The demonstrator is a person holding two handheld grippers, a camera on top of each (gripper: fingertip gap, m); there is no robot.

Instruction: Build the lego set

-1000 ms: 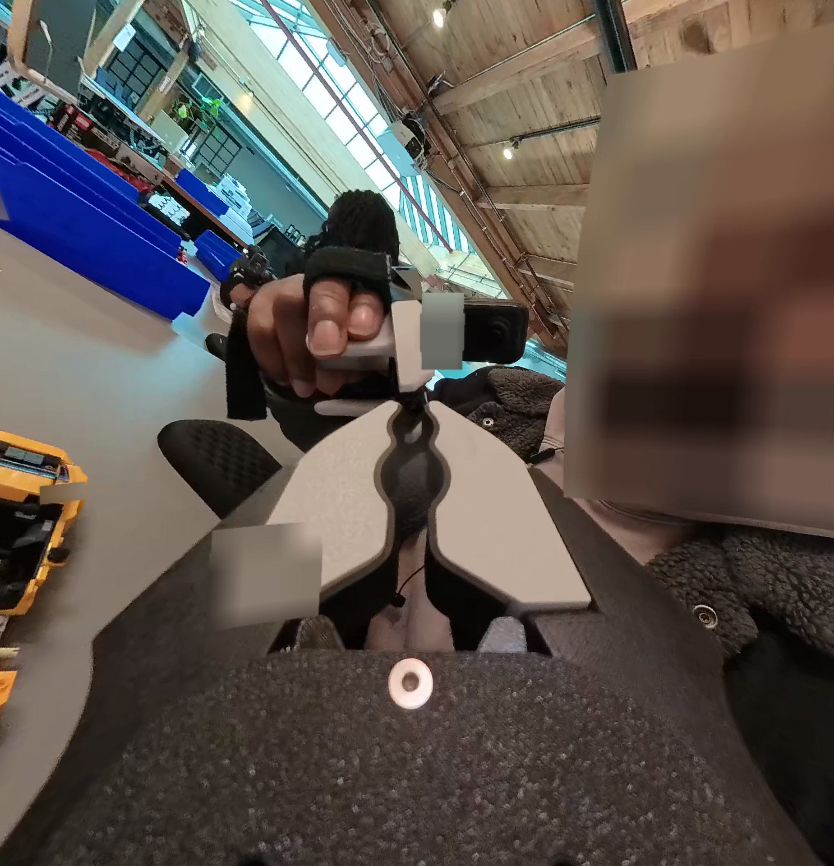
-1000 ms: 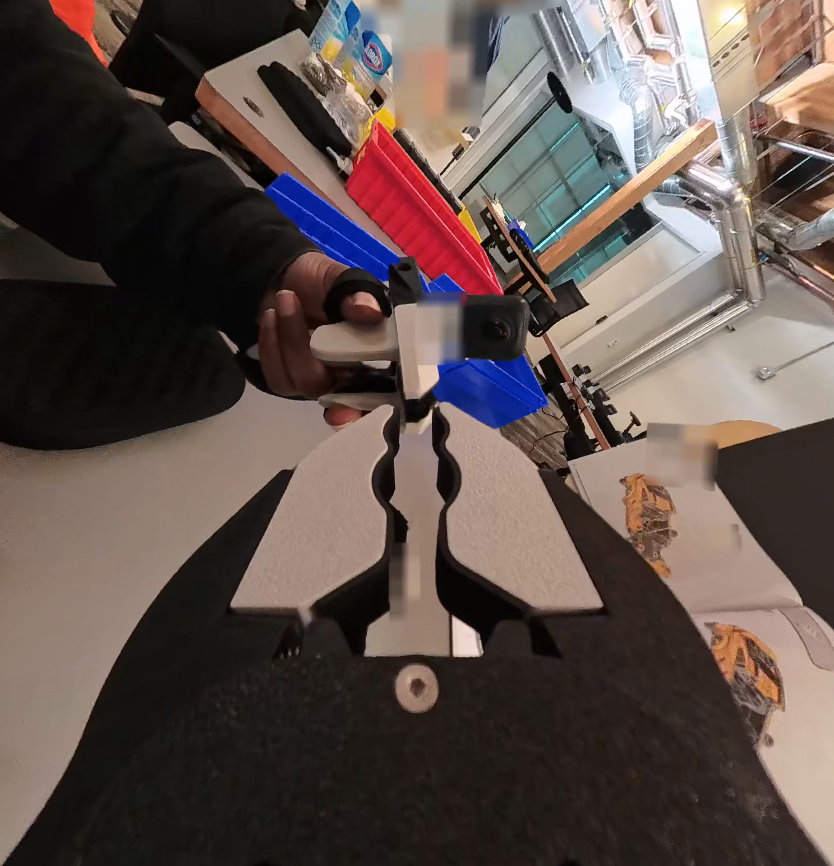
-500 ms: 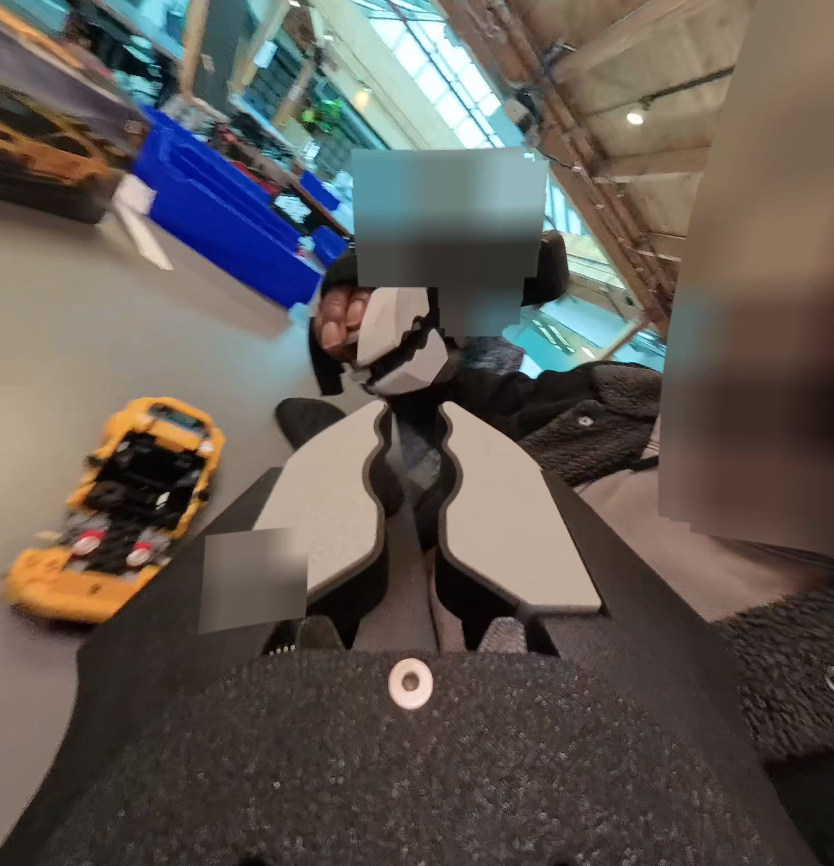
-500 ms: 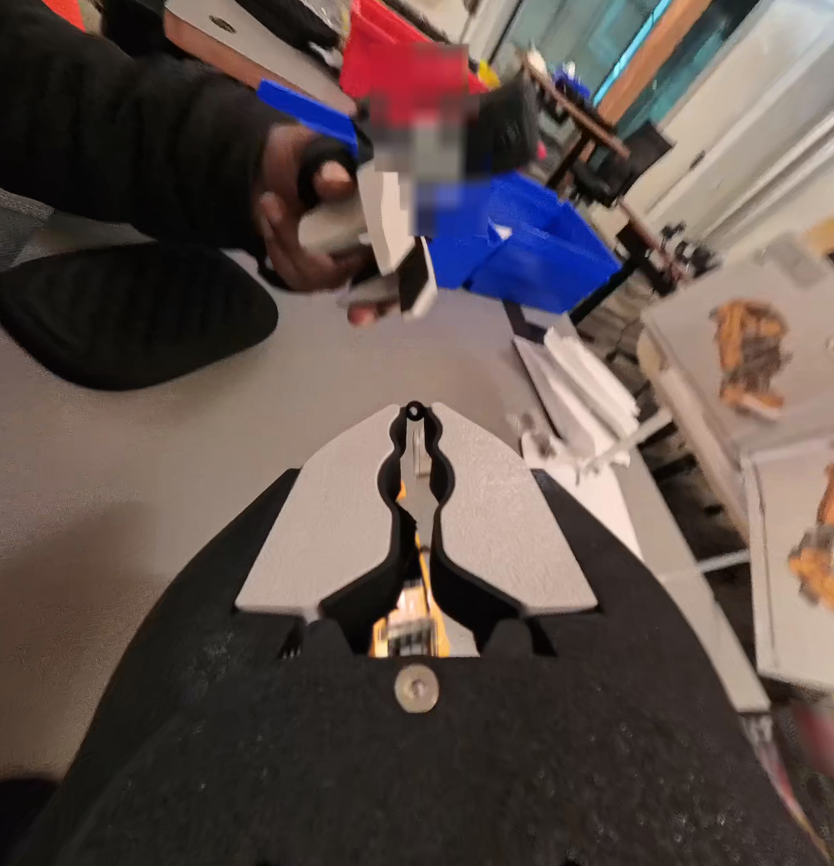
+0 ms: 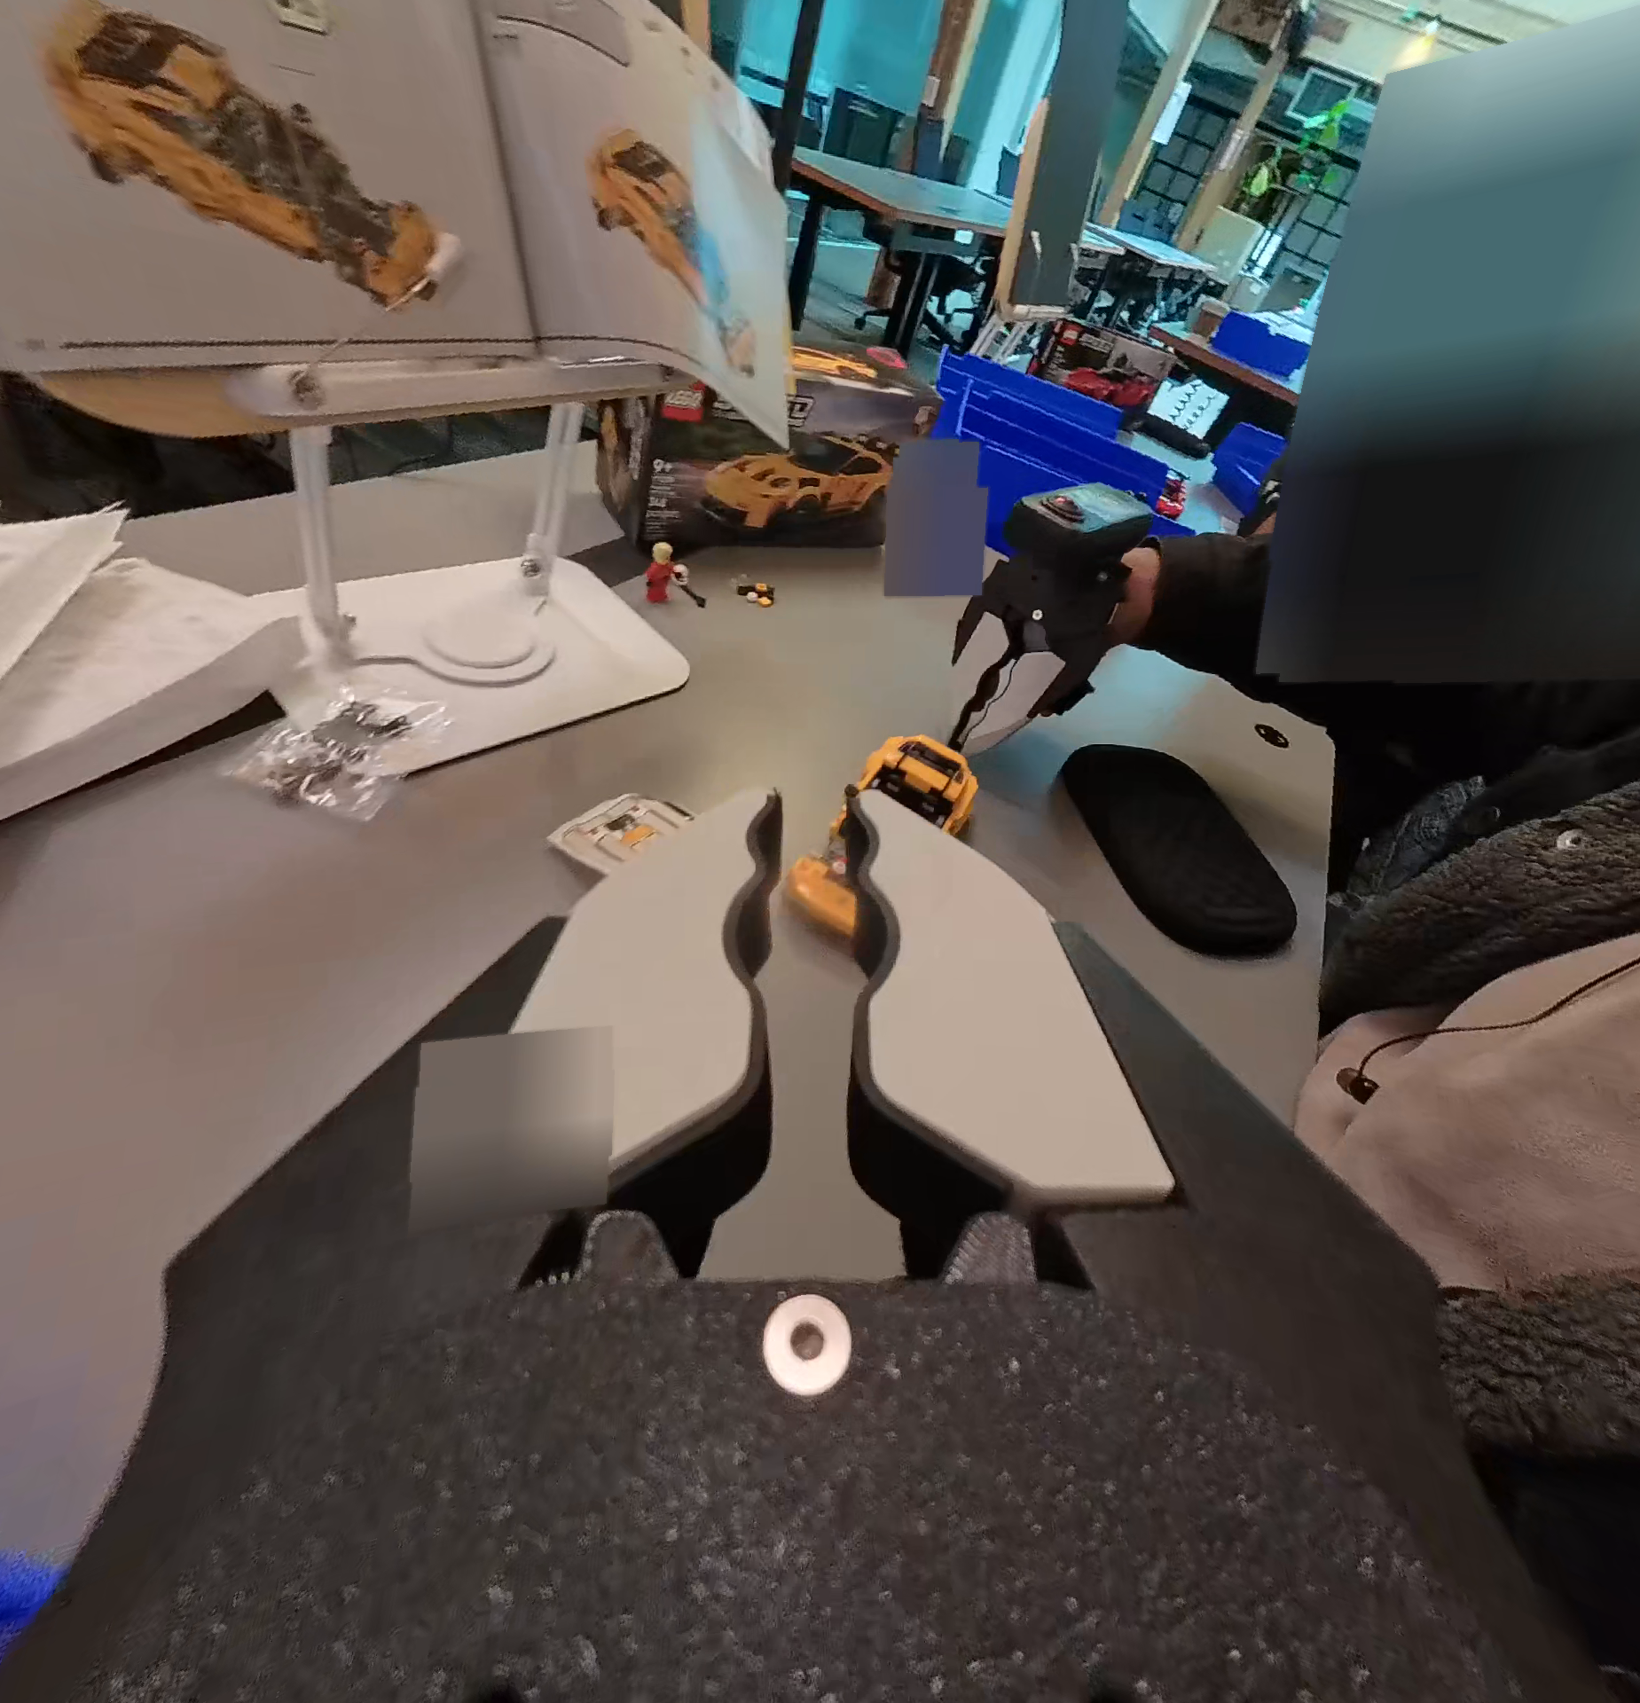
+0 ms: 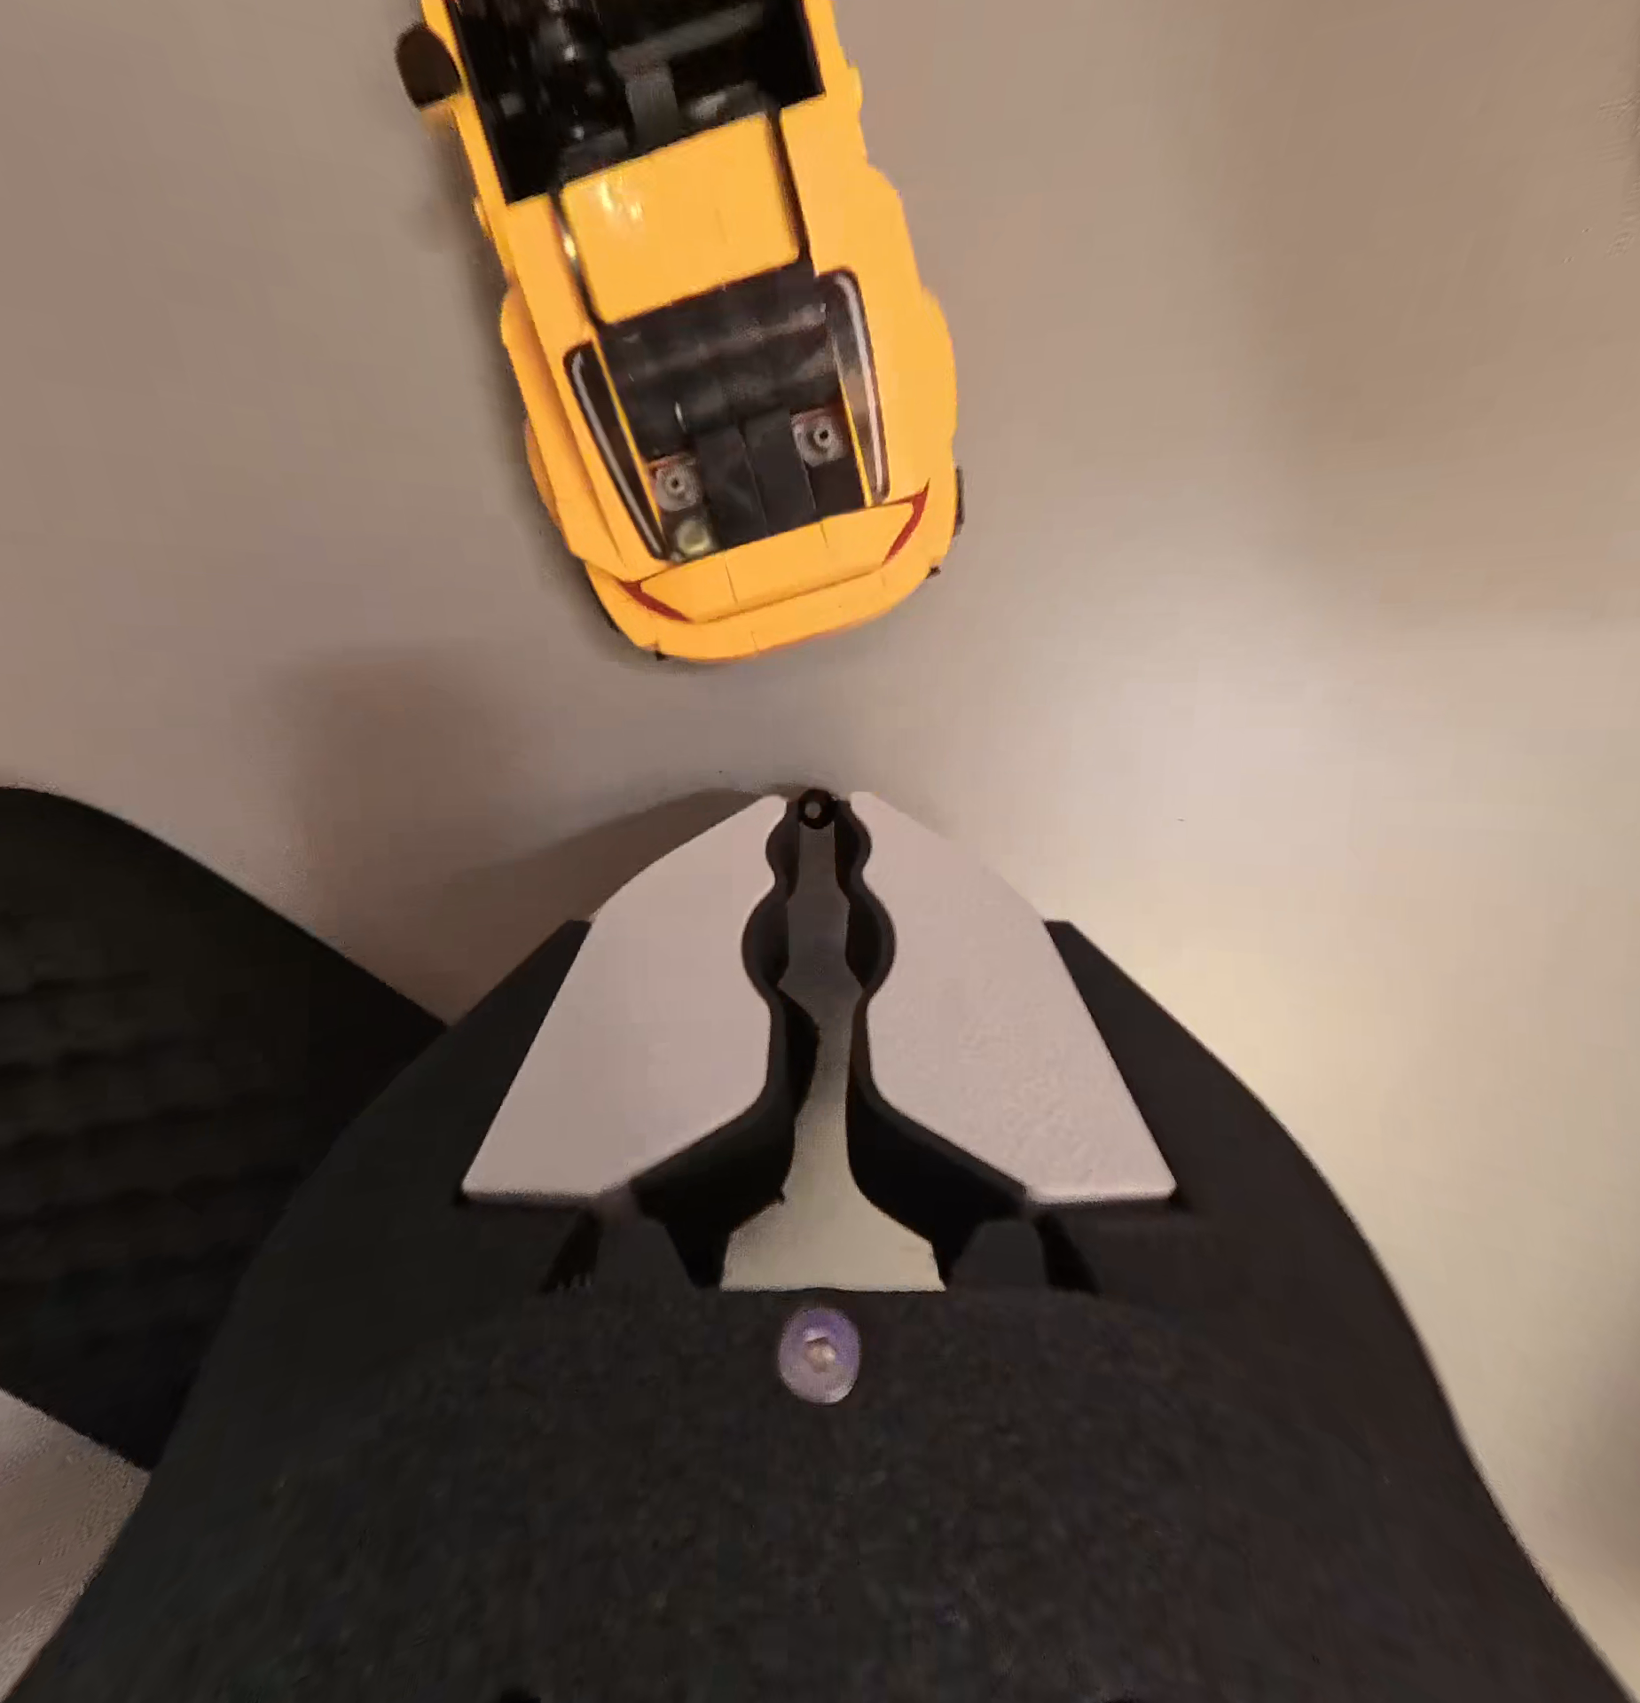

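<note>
Evidently the build is well along — the yellow lego car (image 6: 705, 350) sits on the grey desk (image 6: 1258, 645) with its body largely closed up, and the step in hand looks like adding one small part. The right gripper (image 6: 811, 811) points down at the desk just short of the car's near end, at 12 o'clock from its tips, its fingers drawn together on a tiny black piece (image 6: 811, 811) pinched at the very tip; what kind of piece it is I cannot tell. The left gripper (image 5: 811, 811) hangs farther off with its fingers a little apart and nothing between them, the car lying beyond them at about 1 o'clock.

The next move, I judge, calls for carrying the black piece forward over the car and pressing it onto a free stud — likely with the left gripper steadying the body.

The car is glossy yellow with thin red trim at the near end, a dark recessed panel showing two grey studs, and an open black cabin farther up. An instruction booklet (image 5: 244, 184) stands at 10 o'clock in the left wrist view.
</note>
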